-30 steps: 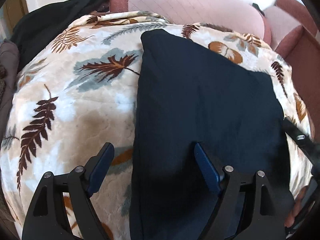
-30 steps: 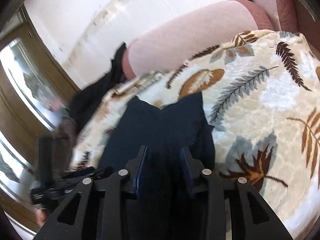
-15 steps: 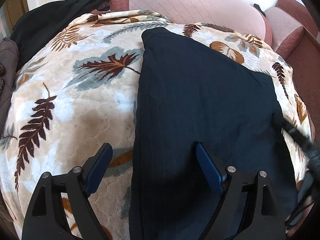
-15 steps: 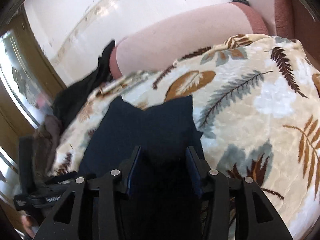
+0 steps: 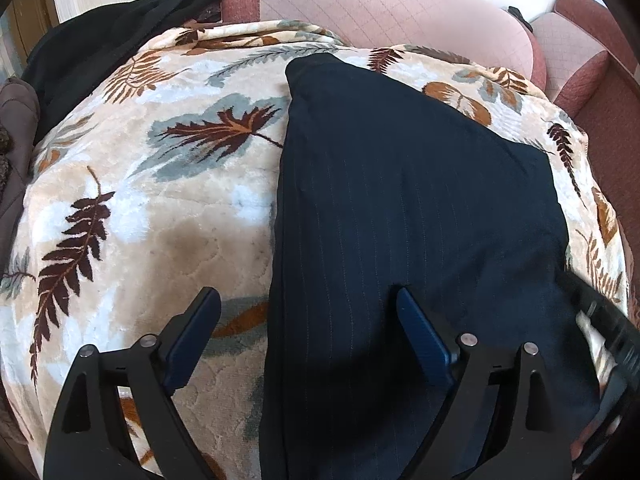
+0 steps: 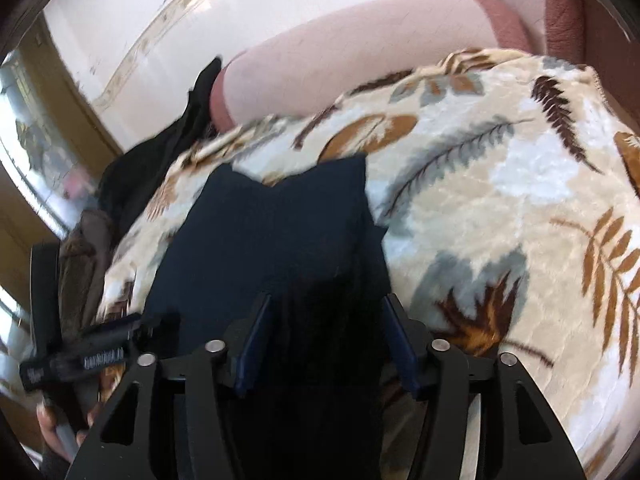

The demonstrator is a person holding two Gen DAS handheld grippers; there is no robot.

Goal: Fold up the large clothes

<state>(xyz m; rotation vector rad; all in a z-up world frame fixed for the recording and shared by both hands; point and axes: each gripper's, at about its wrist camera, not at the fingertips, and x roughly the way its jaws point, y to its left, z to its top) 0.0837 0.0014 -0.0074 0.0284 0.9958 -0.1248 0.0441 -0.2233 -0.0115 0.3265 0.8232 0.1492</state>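
Observation:
A dark navy pinstriped garment lies folded flat on a leaf-patterned blanket. My left gripper is open, hovering over the garment's left edge near the front; one finger is over the blanket, the other over the cloth. In the right wrist view the same garment lies below my right gripper, which is open with dark cloth between and under its fingers. The right gripper's body shows at the right edge of the left wrist view, and the left gripper shows at the lower left of the right wrist view.
A pink sofa backrest runs behind the blanket. A black garment is draped at the back left, and a brown quilted item lies at the far left. A red-brown armrest stands at the right.
My right gripper's fingers have spread from nearly closed to open over the dark cloth. My left gripper stayed open and barely moved.

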